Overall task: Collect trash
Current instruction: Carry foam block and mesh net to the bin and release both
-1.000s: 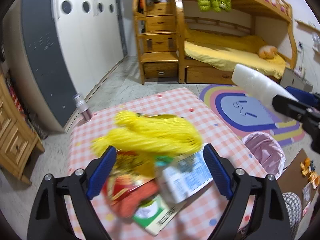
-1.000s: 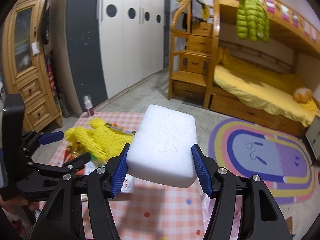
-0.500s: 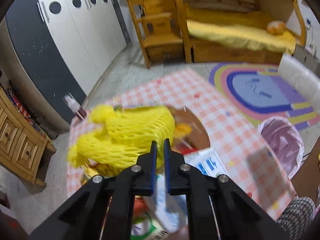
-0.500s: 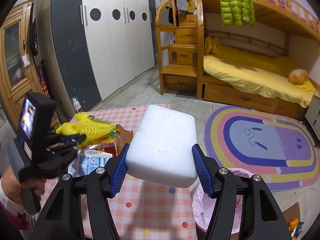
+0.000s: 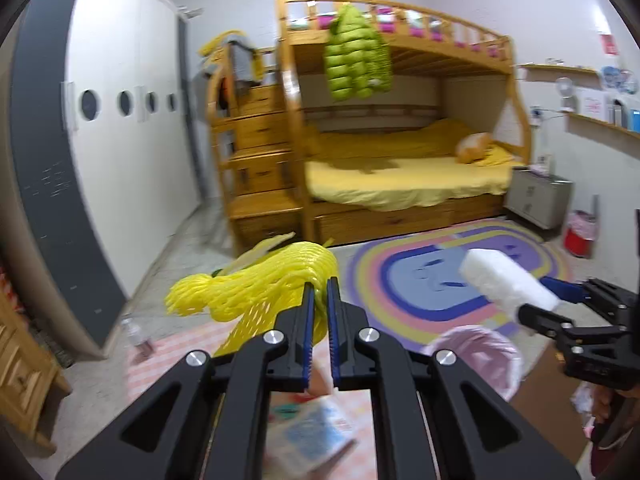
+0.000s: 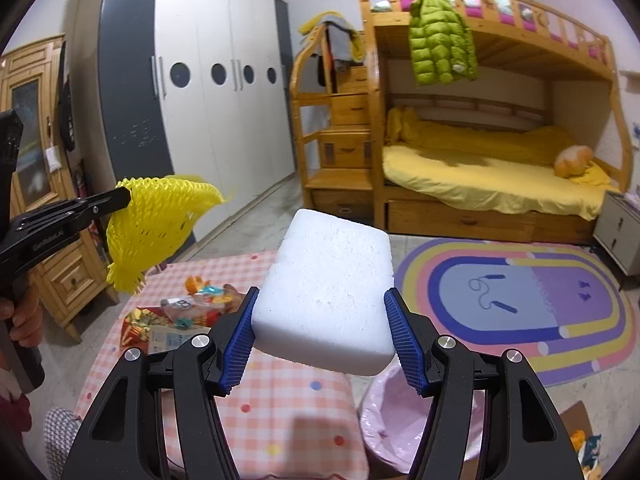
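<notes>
My left gripper (image 5: 318, 292) is shut on a yellow foam fruit net (image 5: 256, 290) and holds it in the air above the checked table (image 5: 168, 354). The net also shows in the right wrist view (image 6: 154, 220), hanging from the left gripper (image 6: 124, 198). My right gripper (image 6: 322, 320) is shut on a white foam block (image 6: 328, 292), held above the table's right edge and the pink-lined trash bin (image 6: 394, 432). The block (image 5: 506, 284) and bin (image 5: 476, 354) also show in the left wrist view.
Wrappers and cartons (image 6: 180, 316) lie on the pink checked tablecloth (image 6: 288, 420). A bottle (image 5: 136, 336) stands on the floor by the wardrobe. A striped rug (image 6: 520, 304) and a wooden bunk bed (image 6: 480, 168) lie beyond. A wooden cabinet (image 6: 68, 272) stands left.
My left gripper has lifted the yellow net off the pile and swung up and to the right. My right gripper holds the foam block as before, slightly shifted.
</notes>
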`<state>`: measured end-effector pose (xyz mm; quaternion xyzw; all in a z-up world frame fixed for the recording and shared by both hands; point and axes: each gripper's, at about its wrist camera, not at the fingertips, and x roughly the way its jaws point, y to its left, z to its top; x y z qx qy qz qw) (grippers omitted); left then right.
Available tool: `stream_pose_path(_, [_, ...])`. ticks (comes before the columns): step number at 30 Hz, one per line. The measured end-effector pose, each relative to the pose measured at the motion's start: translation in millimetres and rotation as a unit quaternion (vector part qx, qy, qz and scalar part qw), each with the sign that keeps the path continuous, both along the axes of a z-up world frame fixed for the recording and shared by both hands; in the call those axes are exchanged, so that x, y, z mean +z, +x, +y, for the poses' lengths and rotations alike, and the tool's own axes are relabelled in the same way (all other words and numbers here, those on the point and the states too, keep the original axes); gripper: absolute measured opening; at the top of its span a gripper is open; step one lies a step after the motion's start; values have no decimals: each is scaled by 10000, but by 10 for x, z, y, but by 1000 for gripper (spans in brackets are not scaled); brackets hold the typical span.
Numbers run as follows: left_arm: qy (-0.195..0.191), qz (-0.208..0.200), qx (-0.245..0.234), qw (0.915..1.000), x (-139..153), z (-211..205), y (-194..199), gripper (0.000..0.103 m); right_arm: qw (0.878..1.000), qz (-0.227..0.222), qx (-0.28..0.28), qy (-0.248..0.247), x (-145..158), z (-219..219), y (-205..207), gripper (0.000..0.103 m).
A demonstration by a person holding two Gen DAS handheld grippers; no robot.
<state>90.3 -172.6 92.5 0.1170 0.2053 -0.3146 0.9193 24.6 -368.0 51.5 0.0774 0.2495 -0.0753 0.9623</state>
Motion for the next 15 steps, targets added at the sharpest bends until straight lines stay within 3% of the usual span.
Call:
stream_pose_path(6, [24,248,-813,9964,-201,-629,-311,4,9979,192,-619,30,-134,-394,-374,62])
stream_pose_path(15, [537,990,-1981,9737,-1026,-1741,-556,4,9843,1089,-1389,102,-743,-962,-617,63])
